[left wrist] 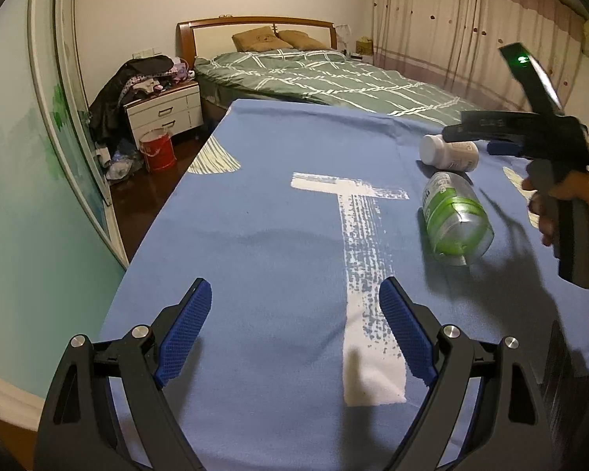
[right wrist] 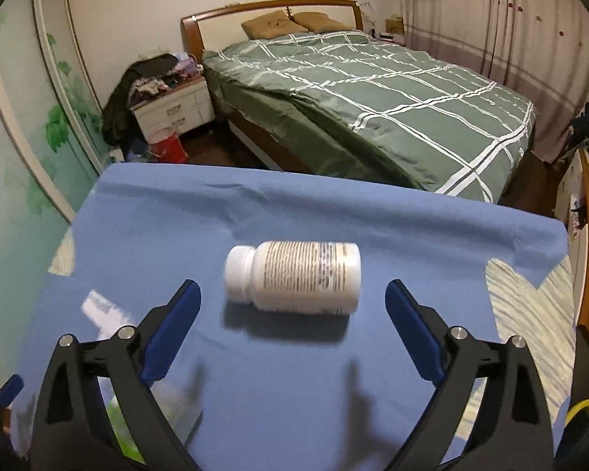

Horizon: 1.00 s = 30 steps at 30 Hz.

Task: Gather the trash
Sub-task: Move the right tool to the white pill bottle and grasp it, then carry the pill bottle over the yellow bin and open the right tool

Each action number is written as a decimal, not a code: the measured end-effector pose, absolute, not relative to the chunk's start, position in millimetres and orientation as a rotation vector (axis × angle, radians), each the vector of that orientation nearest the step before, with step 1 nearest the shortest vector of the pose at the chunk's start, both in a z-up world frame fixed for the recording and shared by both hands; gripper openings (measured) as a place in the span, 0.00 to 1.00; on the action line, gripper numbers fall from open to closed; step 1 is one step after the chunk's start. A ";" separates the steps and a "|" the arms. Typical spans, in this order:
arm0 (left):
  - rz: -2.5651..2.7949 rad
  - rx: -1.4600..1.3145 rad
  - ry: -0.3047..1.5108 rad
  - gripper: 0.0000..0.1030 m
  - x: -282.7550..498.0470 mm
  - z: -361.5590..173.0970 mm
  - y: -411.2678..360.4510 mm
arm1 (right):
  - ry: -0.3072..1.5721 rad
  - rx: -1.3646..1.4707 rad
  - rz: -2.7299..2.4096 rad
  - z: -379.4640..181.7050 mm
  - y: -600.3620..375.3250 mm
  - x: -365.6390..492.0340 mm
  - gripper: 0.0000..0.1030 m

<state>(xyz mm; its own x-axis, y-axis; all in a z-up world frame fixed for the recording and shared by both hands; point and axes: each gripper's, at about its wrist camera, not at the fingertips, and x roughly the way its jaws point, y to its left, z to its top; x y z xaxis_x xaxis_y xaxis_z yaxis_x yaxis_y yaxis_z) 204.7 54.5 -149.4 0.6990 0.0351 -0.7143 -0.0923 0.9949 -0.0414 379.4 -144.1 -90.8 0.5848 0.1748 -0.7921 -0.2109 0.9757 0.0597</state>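
A white pill bottle [right wrist: 294,276] lies on its side on the blue cloth-covered table [right wrist: 333,373], cap to the left. My right gripper [right wrist: 292,294] is open, its blue fingers either side of the bottle and just above it. The bottle [left wrist: 449,156] also shows in the left wrist view, under the right gripper's fingers [left wrist: 479,127]. A clear plastic bottle with a green label [left wrist: 453,218] lies on its side nearer me; it shows partly in the right wrist view [right wrist: 153,424]. My left gripper [left wrist: 294,302] is open and empty over the cloth [left wrist: 255,235].
A red bucket [left wrist: 158,149] stands on the floor by a white nightstand [left wrist: 165,112] piled with clothes. A bed with a green checked cover [right wrist: 373,98] lies beyond the table. A sliding wardrobe door [left wrist: 39,137] runs along the left.
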 end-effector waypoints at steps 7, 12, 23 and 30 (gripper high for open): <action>0.067 -0.090 0.795 0.84 204.4 -150.2 56.0 | 0.973 -0.089 0.168 -109.3 -129.2 399.7 0.88; 0.065 -0.093 0.791 0.84 203.5 -150.0 55.3 | 0.979 -0.060 0.161 -114.9 -134.2 392.5 0.77; 0.051 -0.066 0.770 0.84 201.3 -147.4 49.6 | 0.908 0.009 0.110 -96.6 -208.1 314.1 0.77; 0.045 -0.065 0.768 0.84 200.2 -146.6 48.1 | 0.891 0.071 -0.006 -88.5 -288.5 245.0 0.77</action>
<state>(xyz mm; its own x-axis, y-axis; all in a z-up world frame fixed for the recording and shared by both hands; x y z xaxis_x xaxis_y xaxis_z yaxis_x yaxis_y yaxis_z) 200.2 48.1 -146.6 0.7184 0.0170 -0.6954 -0.0643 0.9970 -0.0420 245.0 -288.5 -88.5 0.6285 0.0246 -0.7774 0.0347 0.9976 0.0596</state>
